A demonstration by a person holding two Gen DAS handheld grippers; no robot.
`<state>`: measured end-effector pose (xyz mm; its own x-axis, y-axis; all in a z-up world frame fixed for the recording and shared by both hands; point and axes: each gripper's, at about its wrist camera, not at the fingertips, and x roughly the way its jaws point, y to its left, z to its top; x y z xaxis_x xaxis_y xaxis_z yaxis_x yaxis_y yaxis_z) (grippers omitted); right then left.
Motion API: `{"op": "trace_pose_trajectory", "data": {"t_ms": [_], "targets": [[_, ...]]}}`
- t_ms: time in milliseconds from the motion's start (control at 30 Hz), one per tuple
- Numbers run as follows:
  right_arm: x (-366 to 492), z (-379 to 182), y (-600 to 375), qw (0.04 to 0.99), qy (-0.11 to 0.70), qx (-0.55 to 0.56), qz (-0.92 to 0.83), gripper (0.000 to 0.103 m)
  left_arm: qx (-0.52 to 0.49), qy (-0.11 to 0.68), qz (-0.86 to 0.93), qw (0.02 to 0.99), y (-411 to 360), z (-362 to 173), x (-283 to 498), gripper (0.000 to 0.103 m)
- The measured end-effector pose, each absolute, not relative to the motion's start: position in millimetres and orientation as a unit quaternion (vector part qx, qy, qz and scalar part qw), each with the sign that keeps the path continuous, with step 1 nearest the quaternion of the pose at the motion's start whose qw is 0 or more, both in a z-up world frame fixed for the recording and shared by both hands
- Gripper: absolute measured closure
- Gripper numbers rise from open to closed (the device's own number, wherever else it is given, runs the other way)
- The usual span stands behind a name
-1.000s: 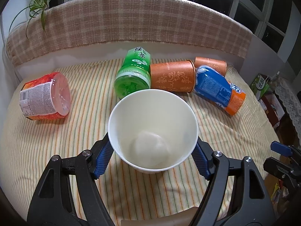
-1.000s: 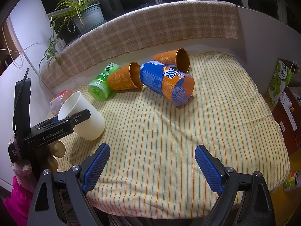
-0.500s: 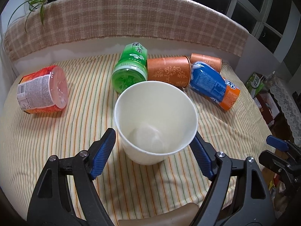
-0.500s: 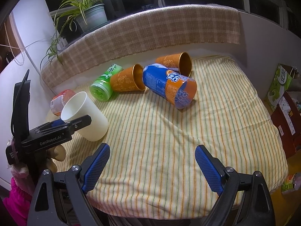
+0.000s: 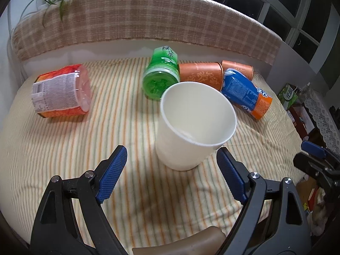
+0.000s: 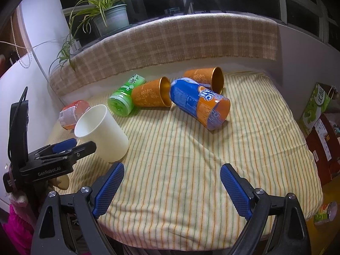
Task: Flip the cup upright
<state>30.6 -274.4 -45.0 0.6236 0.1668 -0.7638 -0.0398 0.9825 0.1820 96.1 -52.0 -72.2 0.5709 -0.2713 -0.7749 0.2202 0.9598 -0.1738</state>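
Note:
A white paper cup (image 5: 194, 127) stands on its base on the striped cloth, mouth up; it also shows in the right wrist view (image 6: 102, 132). My left gripper (image 5: 172, 176) is open, its blue pads apart on either side just short of the cup and not touching it. In the right wrist view the left gripper (image 6: 61, 153) sits beside the cup. My right gripper (image 6: 171, 189) is open and empty over the near part of the cloth.
Lying on their sides behind the cup: a green bottle (image 5: 161, 74), two orange cups (image 5: 200, 75) (image 6: 204, 78), a blue-orange can (image 5: 246, 93) and a red-labelled tub (image 5: 60, 91). A plaid-covered ledge (image 5: 148, 21) runs along the back. Boxes (image 6: 316, 106) stand off the right edge.
My left gripper has opened, let go of the white cup and drawn back. The cup now stands on the cloth. The right gripper has barely moved.

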Motion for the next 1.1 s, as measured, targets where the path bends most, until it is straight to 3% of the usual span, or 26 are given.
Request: {"op": "trace_pose_trajectory", "data": {"t_ms": [233, 433, 600, 1100], "targets": [[27.4, -36.3, -261.7, 0.911, 0.406, 0.050, 0.047, 0.009, -0.034, 0.405, -0.111, 0.907, -31.3, -56.0, 76.9, 0.015], [23.2, -26.0, -246.2, 0.929, 0.368, 0.011, 0.023, 0.003, -0.024, 0.327, -0.076, 0.942, -22.4, -27.8, 49.5, 0.014], [20.0, -17.6, -235.0, 0.940, 0.341, -0.005, 0.008, 0.000, -0.021, 0.281, -0.064, 0.957, -18.6, -11.2, 33.1, 0.001], [21.4, -7.3, -222.2, 0.952, 0.304, -0.020, -0.011, 0.000, -0.023, 0.271, -0.058, 0.961, -16.3, -2.6, 25.5, 0.001]]}}
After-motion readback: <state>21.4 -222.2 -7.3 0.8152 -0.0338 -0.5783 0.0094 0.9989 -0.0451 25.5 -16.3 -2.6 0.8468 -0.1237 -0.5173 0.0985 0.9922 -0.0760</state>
